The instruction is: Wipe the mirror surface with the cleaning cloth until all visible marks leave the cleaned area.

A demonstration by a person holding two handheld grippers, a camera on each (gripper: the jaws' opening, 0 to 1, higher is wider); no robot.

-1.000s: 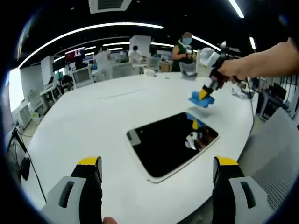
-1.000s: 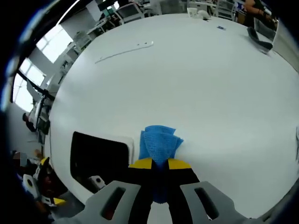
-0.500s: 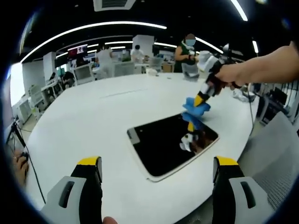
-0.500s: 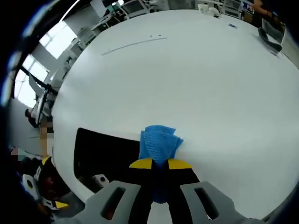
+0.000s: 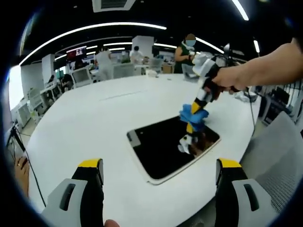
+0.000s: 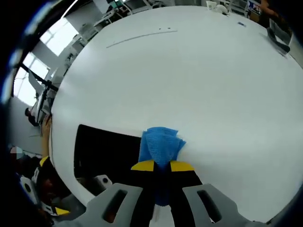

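A dark rectangular mirror point(image 5: 173, 147) with a white frame lies flat on the white round table point(image 5: 94, 118). In the left gripper view, my right gripper point(image 5: 195, 107) hangs over the mirror's far edge, shut on a blue cleaning cloth point(image 5: 192, 114); whether the cloth touches the glass I cannot tell. The right gripper view looks down at the blue cloth point(image 6: 160, 144) pinched in my right gripper point(image 6: 162, 166), with the mirror point(image 6: 106, 153) just to its left. My left gripper point(image 5: 160, 166) is open, near the table's front edge, short of the mirror.
A person's arm point(image 5: 265, 66) holds the right gripper from the right. Desks, monitors and people point(image 5: 187, 49) stand beyond the table's far side. A grey chair back point(image 5: 279, 151) is at the right. Small items point(image 6: 272, 35) lie at the table's far edge.
My right gripper has carried the blue cloth leftward and down, from beyond the mirror's far corner to over its far edge. The left gripper has stayed still.
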